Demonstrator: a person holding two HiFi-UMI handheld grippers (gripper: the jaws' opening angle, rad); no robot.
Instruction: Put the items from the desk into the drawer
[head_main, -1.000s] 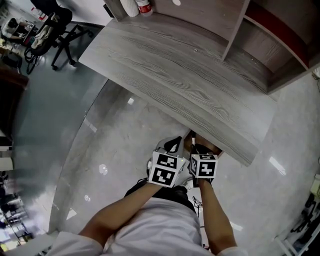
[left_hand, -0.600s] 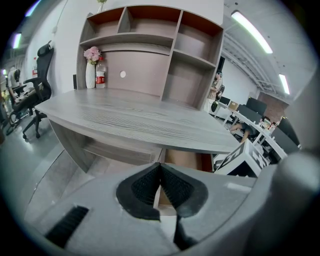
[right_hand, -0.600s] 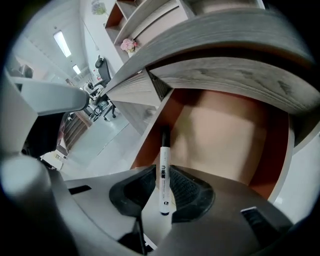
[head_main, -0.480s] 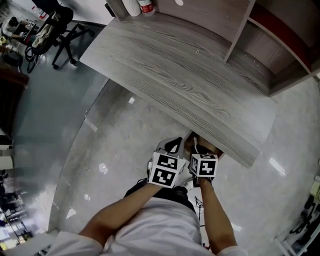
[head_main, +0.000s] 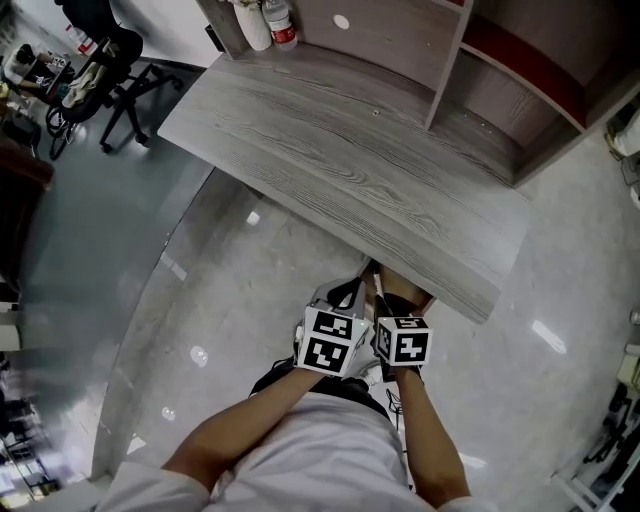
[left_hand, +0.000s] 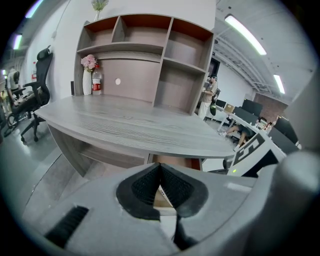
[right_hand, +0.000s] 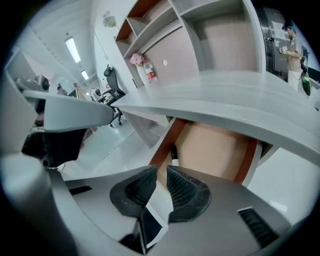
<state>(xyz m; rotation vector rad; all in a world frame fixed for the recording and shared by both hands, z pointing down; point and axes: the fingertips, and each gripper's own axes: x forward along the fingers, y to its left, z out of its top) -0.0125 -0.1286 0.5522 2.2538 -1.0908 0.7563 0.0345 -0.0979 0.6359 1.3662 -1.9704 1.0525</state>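
Left gripper (left_hand: 160, 171): the two black ribbed pads (left_hand: 144, 186) meet at their tips, nothing between them. It is aimed at the near edge of the desk (left_hand: 125, 127).

Right gripper (right_hand: 159, 176): pads barely apart, a narrow slit between them, nothing in the slit. It is aimed into the open drawer (right_hand: 215, 150).

Head view: the two grippers are side by side, nearly touching, just near of the desk's right end. Count of marker cubes: two, one per gripper (head_main: 333, 340) (head_main: 405, 342).

Drawers open: one, under the desk's right end. Pale tan floor, red-brown side walls.

Items seen in the drawer: one, a black pen (right_hand: 174, 153). It is slim and dark, and lies against the left wall, pointing near to far. The rest of the drawer floor that shows is bare tan.

On the desk, far left corner, against the shelf unit (left_hand: 145, 55):
- one white vase (left_hand: 88, 84) with pink flowers (left_hand: 89, 62)
- one bottle (left_hand: 97, 84) with a red label, just right of the vase, upright

Desk top is grey wood grain with a curved near edge.

Beyond the desk's left end: one black office chair (left_hand: 40, 85) on the glossy floor.
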